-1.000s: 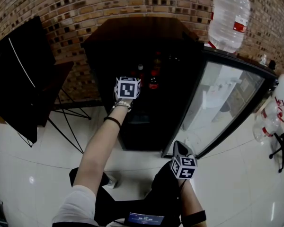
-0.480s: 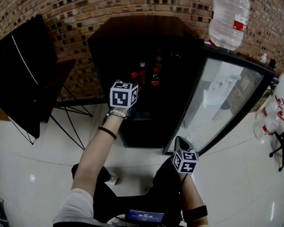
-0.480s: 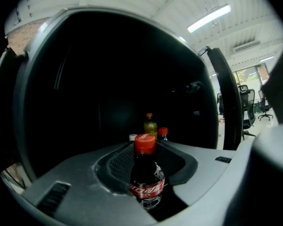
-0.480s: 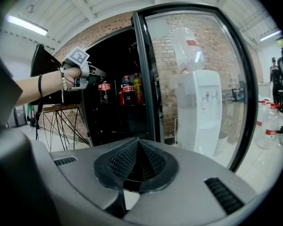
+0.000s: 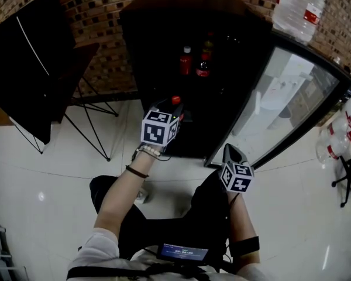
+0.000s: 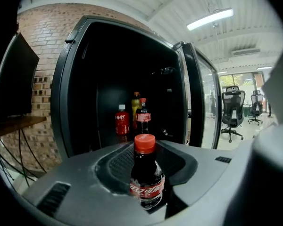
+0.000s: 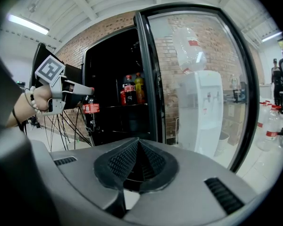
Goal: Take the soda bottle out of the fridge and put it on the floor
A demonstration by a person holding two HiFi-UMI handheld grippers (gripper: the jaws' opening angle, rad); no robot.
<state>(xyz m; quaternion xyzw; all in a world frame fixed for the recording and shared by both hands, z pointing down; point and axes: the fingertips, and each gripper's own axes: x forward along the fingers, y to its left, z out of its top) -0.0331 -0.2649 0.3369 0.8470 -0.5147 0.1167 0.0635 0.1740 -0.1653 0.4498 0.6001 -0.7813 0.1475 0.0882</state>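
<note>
Pulled back and down since a second ago, clear of the dark fridge (image 5: 164,45) and out over the pale floor (image 5: 58,180). Brought the soda bottle (image 6: 146,175) along in the left gripper (image 5: 173,109), fingers (image 6: 120,161) pinching its dark body from both sides, red cap up, red label turned toward the gripper's camera. Held it upright in the air just in front of the open cabinet, well above the floor and touching nothing but the fingers. Left three more bottles standing together on a shelf inside: a red one with a white cap (image 6: 122,121), a yellowish one (image 6: 136,103) behind, and a dark cola bottle (image 6: 143,119) beside them. Had the glass door (image 5: 284,101) swung wide open on the right. Parked the right gripper (image 5: 229,152) low, near that door's bottom edge, fingers (image 7: 120,161) pressed together with nothing between them. Showed a large water bottle (image 5: 299,6) upside down behind the door, and a black panel on thin legs (image 5: 23,69) off to the left against the brick wall (image 5: 99,7).
</note>
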